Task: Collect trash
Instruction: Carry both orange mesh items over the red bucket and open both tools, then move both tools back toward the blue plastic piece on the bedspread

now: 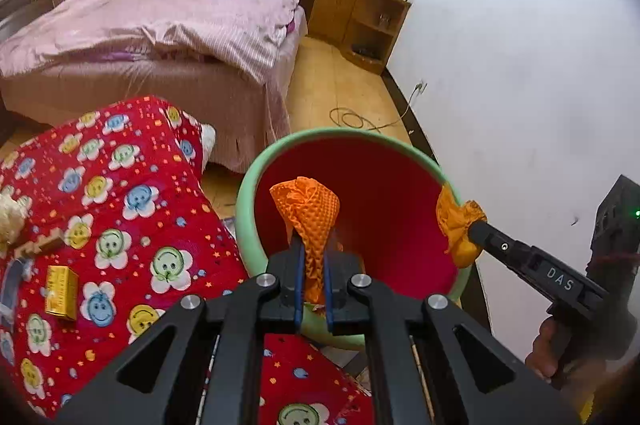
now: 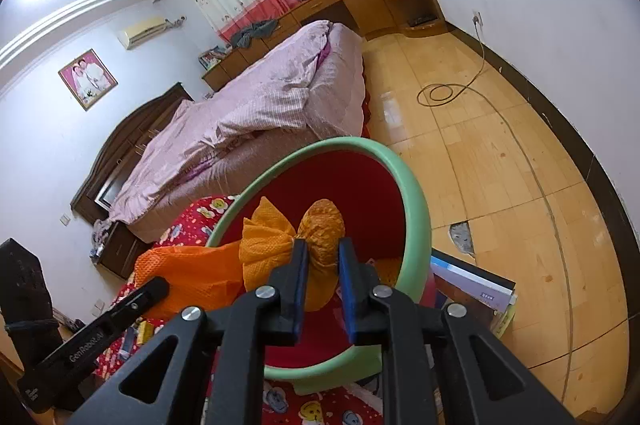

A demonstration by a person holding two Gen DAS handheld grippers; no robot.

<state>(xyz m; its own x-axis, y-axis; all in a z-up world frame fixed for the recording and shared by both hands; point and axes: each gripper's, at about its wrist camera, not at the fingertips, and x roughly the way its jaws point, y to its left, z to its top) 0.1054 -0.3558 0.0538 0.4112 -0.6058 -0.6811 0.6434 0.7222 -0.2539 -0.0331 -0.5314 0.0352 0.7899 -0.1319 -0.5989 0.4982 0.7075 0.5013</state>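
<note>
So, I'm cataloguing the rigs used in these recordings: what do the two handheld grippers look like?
Both are matte black. The left gripper and right gripper have triangular cut-out linkage arms with silver round pivot bolts and blue pads on the inner finger faces. The right one's side reads "DAS" in white; the left one's reads "GenRobot.AI". A bare hand grips the right gripper's black pistol handle. No cables or sleeves are visible.

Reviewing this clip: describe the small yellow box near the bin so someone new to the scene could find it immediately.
Start at the pink-covered bed, then drop to the red smiley-flower cloth in front of it, left of the green-rimmed bin. The yellow box lies on that cloth near its left edge. It is the only glossy golden carton there; the orange mesh bag held by the left gripper is soft and crumpled.
</note>
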